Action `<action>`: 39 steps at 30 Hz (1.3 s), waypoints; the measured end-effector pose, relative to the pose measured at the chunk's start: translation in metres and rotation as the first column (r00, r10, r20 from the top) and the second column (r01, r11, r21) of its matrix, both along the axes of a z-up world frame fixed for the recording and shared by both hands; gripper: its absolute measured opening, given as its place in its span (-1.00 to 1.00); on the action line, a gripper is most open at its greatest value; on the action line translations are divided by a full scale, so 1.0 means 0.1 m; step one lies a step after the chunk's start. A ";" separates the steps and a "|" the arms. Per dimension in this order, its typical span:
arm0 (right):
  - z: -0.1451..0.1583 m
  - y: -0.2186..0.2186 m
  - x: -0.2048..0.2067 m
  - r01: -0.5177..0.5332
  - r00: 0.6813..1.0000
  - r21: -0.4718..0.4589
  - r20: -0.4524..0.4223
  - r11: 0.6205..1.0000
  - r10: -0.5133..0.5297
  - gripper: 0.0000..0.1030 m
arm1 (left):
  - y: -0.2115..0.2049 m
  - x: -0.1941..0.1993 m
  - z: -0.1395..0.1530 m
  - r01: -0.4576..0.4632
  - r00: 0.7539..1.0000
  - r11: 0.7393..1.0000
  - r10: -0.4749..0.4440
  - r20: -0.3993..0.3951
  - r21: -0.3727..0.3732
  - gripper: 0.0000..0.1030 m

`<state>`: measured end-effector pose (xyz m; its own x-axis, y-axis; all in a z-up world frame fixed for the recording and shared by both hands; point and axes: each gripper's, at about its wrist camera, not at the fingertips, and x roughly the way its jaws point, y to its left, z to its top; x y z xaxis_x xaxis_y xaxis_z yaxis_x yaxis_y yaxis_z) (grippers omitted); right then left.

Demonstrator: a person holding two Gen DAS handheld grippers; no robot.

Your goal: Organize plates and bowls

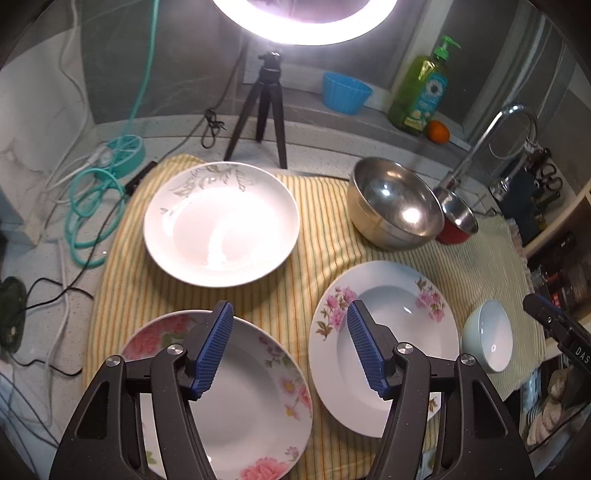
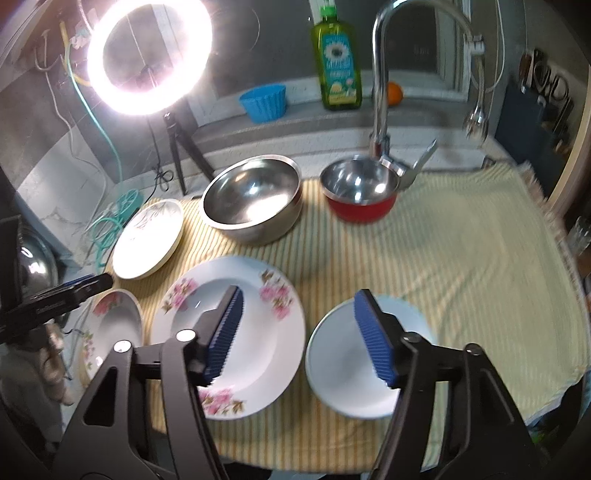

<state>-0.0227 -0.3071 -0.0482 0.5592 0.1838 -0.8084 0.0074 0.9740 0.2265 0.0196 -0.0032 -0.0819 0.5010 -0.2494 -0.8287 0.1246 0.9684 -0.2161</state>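
Nothing stacked yet: plates [image 1: 221,223] and bowls [image 1: 397,206] lay apart on the bench (both grippers [image 1: 290,347] [image 2: 297,338] half-open, empty).

ring light [image 1: 306,26] cropped, faucet [image 2: 380,74] motion-blurred

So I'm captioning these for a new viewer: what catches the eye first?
The glaring ring light at the back of the counter dominates. Below it, flowered plates and a shiny steel bowl sit on a striped cloth, with blue-padded claws in the foreground.
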 end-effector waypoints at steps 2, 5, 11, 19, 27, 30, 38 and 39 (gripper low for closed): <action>-0.08 0.02 -0.05 -0.011 0.999 0.040 -0.038 0.999 0.013 0.05 | -0.05 0.02 -0.03 0.045 0.999 0.999 -0.045 -0.010 0.002 0.13; -0.24 0.06 -0.14 -0.022 0.995 0.082 -0.092 0.996 0.030 -0.09 | -0.13 0.09 -0.11 0.105 0.994 0.994 -0.105 -0.038 0.005 0.05; -0.50 0.15 -0.33 -0.013 0.984 0.162 -0.174 0.987 0.042 -0.32 | -0.22 0.24 -0.29 0.186 0.978 0.983 -0.186 -0.098 -0.011 -0.20; -0.78 0.18 -0.37 0.038 0.970 0.214 -0.242 0.976 0.016 -0.37 | -0.28 0.36 -0.47 0.235 0.959 0.971 -0.239 -0.152 -0.043 -0.34; -0.91 0.12 -0.33 0.088 0.964 0.213 -0.263 0.973 -0.029 -0.37 | -0.27 0.48 -0.58 0.245 0.950 0.968 -0.251 -0.187 -0.055 -0.39; -0.93 0.11 -0.32 0.095 0.964 0.215 -0.265 0.972 -0.036 -0.37 | -0.30 0.51 -0.61 0.254 0.943 0.965 -0.263 -0.204 -0.071 -0.44; -1.05 0.10 -0.27 0.109 0.956 0.220 -0.290 0.969 -0.042 -0.37 | -0.35 0.57 -0.69 0.265 0.933 0.960 -0.279 -0.228 -0.091 -0.52; -1.07 0.09 -0.26 0.111 0.955 0.226 -0.294 0.968 -0.041 -0.37 | -0.36 0.57 -0.70 0.266 0.932 0.959 -0.281 -0.231 -0.092 -0.53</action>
<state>-0.0486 -0.2977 -0.1550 0.3319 0.3555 -0.8738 0.1770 0.8863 0.4279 0.0765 -0.0393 -0.1523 0.1954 -0.4003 -0.8953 0.3205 0.8888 -0.3275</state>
